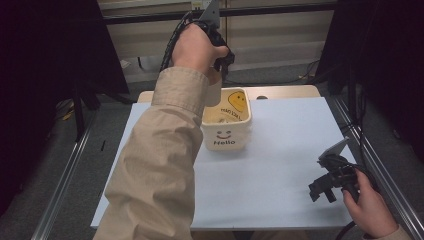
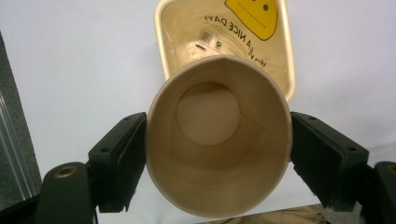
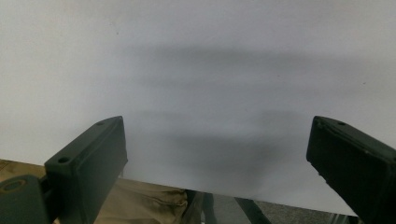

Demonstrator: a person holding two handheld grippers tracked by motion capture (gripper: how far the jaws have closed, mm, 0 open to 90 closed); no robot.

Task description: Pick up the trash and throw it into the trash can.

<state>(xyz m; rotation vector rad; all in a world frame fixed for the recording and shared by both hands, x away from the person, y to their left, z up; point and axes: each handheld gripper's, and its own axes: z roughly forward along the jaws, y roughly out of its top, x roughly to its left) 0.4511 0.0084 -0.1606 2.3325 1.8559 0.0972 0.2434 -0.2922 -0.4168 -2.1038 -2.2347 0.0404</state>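
A cup (image 2: 218,140) is pinched by the left gripper (image 2: 218,156) above the bin (image 2: 161,42) (right gripper (image 3: 219,154) spread).

The tan sleeve (image 1: 160,165) hid the cream square "Hello" bin's (image 1: 227,135) left side, and the beige paper cup (image 2: 218,135) covered its near end.

Left arm reaching forward, raised; left hand (image 1: 196,47) holding left gripper (image 2: 217,144) above cream bin (image 1: 226,137), jaws pressing both sides of paper cup (image 2: 218,140). Right hand (image 1: 369,205) holding right gripper (image 1: 324,190) low, well right of bin, jaws gaping wide.
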